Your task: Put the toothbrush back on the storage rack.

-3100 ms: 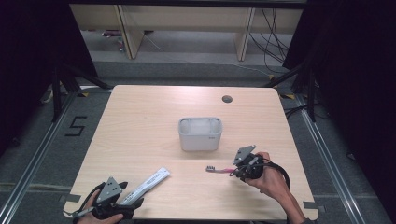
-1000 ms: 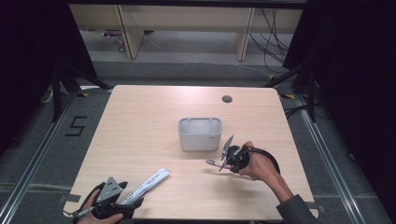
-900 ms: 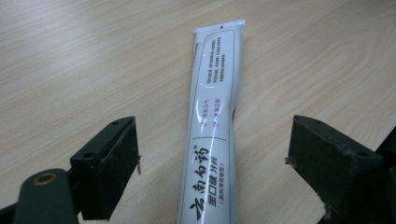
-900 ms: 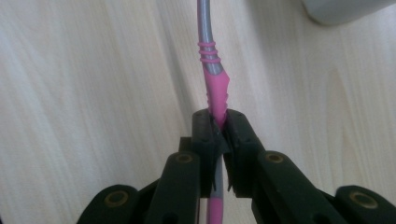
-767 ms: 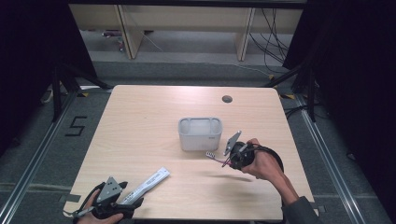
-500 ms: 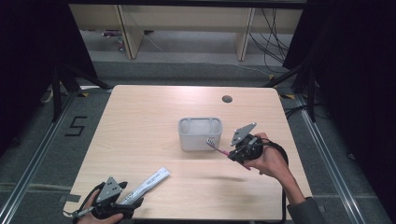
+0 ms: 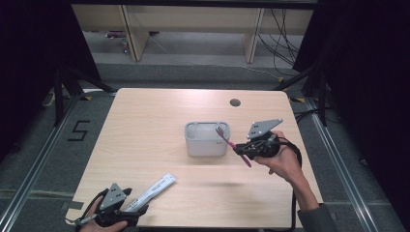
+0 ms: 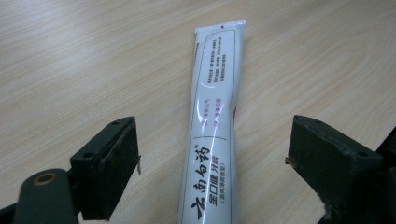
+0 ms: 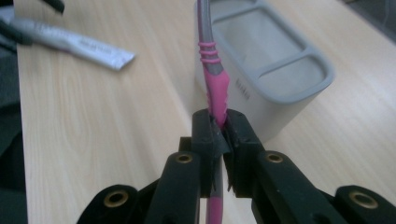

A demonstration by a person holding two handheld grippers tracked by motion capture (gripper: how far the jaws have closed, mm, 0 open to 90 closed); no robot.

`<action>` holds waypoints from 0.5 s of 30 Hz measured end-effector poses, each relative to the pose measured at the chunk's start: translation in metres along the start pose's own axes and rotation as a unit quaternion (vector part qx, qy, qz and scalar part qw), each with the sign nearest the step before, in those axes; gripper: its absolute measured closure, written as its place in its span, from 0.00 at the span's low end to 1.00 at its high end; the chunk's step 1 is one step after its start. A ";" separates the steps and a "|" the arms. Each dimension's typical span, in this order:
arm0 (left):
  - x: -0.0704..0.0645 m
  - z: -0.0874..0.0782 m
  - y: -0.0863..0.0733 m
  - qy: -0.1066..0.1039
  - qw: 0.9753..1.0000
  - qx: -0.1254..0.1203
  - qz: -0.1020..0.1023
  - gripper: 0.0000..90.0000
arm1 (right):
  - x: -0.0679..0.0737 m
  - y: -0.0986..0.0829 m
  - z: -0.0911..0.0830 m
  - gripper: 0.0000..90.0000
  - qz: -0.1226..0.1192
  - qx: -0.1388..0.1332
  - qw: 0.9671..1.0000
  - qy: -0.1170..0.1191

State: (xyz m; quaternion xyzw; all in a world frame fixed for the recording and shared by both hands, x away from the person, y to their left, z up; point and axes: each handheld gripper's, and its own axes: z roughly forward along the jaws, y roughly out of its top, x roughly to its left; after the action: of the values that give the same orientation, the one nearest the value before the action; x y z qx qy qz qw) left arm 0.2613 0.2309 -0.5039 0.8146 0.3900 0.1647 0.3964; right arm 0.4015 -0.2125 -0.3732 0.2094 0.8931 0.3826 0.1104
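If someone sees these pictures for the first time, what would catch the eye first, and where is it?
The pink toothbrush stands out first: the right gripper clamps its handle at the table's right, bristle end lifted over the grey holder at the centre. Next comes the white toothpaste tube, flat on the wood near the front left edge, between the open jaws of the left gripper.

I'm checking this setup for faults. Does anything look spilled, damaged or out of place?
Nothing stands out. The grey holder stands upright, the toothpaste tube lies intact between the left hand-held gripper's open jaws, and the right hand-held gripper clamps the pink toothbrush.
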 end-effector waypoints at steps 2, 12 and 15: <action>0.000 0.000 0.000 -0.001 1.000 -0.003 -0.001 0.17 | -0.003 0.002 -0.001 0.93 0.006 -0.025 1.000 0.000; 0.000 0.000 0.000 0.001 1.000 0.001 -0.002 0.17 | -0.017 0.012 -0.008 0.93 0.033 -0.103 0.994 -0.021; 0.000 0.001 0.000 -0.001 1.000 -0.001 -0.001 0.17 | -0.020 0.016 -0.007 0.93 0.040 -0.126 0.991 -0.022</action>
State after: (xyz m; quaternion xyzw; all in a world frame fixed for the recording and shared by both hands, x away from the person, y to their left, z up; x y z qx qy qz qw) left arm 0.2615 0.2306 -0.5044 0.8140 0.3901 0.1643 0.3977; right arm 0.4209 -0.2161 -0.3557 0.2377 0.8261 0.4914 0.1398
